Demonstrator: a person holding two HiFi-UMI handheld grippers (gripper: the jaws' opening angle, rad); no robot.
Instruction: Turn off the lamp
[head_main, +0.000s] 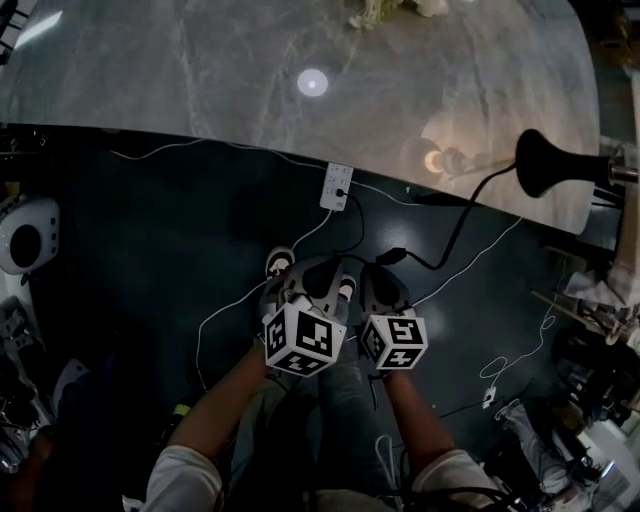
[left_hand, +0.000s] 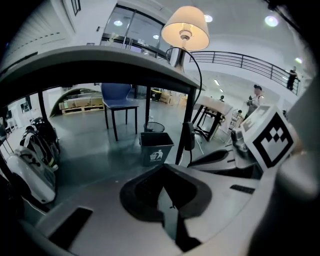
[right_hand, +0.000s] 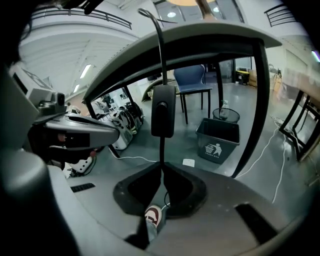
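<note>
We see the lamp (left_hand: 186, 27) lit on the bench (left_hand: 100, 55), upper centre of the left gripper view. Our left hand-held gripper (left_hand: 163, 166) is clenched on nothing. Our right hand-held gripper (right_hand: 162, 163) is clenched on the cord (right_hand: 161, 146) just below the switch (right_hand: 163, 110), mid-frame in its own view.

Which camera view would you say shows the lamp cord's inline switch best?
The right gripper view: the switch hangs large and central there. The left gripper view shows it smaller beside a table leg; the head view shows only a small dark lump.
</note>
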